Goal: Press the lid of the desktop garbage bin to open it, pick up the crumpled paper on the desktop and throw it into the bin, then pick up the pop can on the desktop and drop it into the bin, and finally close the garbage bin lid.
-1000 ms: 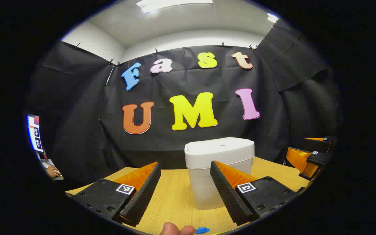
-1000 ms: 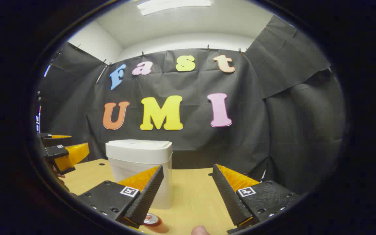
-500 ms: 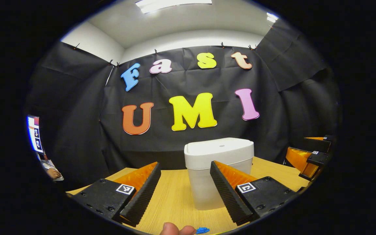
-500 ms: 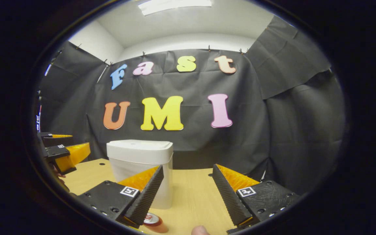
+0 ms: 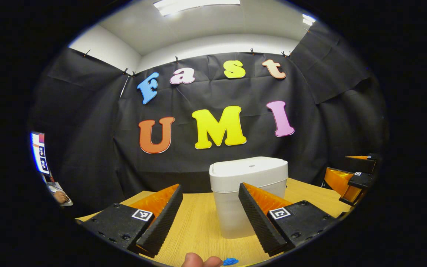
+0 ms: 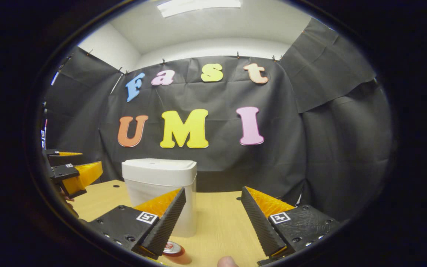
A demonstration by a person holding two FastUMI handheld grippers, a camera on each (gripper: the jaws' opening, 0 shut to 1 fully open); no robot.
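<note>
Your left gripper (image 5: 209,218) and right gripper (image 6: 213,220) both hung with jaws apart and empty. The white plastic desktop bin (image 5: 248,196) stood on the pale wooden worktop (image 6: 217,218), its lid (image 5: 248,167) shut, so you couldn't see inside. The red pop can (image 6: 174,250), likely light, thin-walled and slippery, stood by the bin's base; you'd best grip its sides.
</note>
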